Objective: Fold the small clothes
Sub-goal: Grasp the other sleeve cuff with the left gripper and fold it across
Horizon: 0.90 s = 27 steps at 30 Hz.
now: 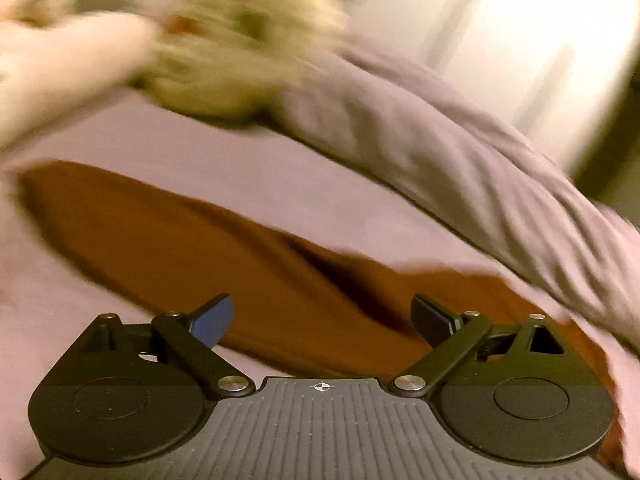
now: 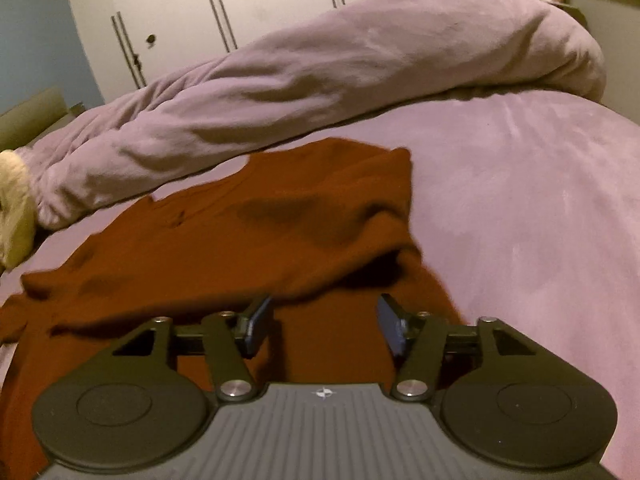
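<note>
A rust-brown garment (image 1: 168, 240) lies spread on the pink bed sheet (image 1: 280, 176). My left gripper (image 1: 322, 320) is open and empty, low over the garment's near edge. In the right wrist view the same garment (image 2: 248, 224) lies partly folded, with one layer lapped over another and a raised fold just ahead of the fingers. My right gripper (image 2: 324, 328) is open and empty, its fingers just above the cloth near that fold. The left wrist view is blurred.
A rolled lilac duvet (image 2: 320, 80) runs across the bed behind the garment and shows in the left wrist view (image 1: 440, 140) too. A cream plush toy (image 1: 240, 40) and pale pillows (image 1: 60, 60) lie at the far left. White wardrobe doors (image 2: 240, 0) stand behind.
</note>
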Motion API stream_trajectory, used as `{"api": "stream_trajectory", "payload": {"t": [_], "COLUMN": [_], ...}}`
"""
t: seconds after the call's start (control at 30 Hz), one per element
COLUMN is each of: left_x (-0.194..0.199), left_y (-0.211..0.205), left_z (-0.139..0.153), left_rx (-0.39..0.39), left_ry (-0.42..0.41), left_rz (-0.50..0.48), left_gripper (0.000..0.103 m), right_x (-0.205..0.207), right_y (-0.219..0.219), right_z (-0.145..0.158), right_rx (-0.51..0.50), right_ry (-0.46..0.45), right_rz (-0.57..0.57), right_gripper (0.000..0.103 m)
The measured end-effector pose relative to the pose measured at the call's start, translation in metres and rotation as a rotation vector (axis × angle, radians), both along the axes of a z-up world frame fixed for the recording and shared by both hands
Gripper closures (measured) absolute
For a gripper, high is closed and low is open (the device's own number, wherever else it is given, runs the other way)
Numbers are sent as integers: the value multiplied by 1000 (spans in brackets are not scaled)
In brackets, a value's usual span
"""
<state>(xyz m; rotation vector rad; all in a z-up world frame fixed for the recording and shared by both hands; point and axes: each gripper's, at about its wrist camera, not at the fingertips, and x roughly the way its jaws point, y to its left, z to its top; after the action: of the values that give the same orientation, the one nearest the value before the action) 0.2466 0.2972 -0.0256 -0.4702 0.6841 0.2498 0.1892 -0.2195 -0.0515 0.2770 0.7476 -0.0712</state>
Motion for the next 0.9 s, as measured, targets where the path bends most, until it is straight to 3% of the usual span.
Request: {"api": "stream_trajectory", "payload": {"t": [0.07,0.17,0.23,0.37,0.43,0.47,0.53,0.67,0.8,0.9], "left_x": [-12,-23,-22,-7,-1,3,8,8,15,25], "left_y": [49,112,141,175,186,191,194,182,131,66], "left_z": [0,-11,-21,-36,-45,-49,-57,-48,-6,28], "left_rx": [-8,-107,-169,-268,-306,-329,-352,-278,-111,11], "left_ry": [12,5,5,-15,-31,-26,6,16,-30,-88], "left_rz": [140,294,347,392,413,416,409,377,199,17], "left_gripper": [5,6,23,31,56,63,90,94,94,94], "right_x": [-17,-35,-41,-37,-35,-35,-35,-36,-36,-38], "right_y": [10,20,28,37,38,39,41,40,37,36], "right_z": [0,1,3,8,10,11,12,13,14,15], "right_rx": [12,12,2,-32,-24,-20,-14,-17,-6,3], "right_ry": [0,-5,0,33,41,42,48,47,34,23], "right_rz": [-4,-23,-33,-28,-34,-40,-47,-53,-53,-52], "right_gripper": [41,41,41,41,41,41,41,41,42,42]}}
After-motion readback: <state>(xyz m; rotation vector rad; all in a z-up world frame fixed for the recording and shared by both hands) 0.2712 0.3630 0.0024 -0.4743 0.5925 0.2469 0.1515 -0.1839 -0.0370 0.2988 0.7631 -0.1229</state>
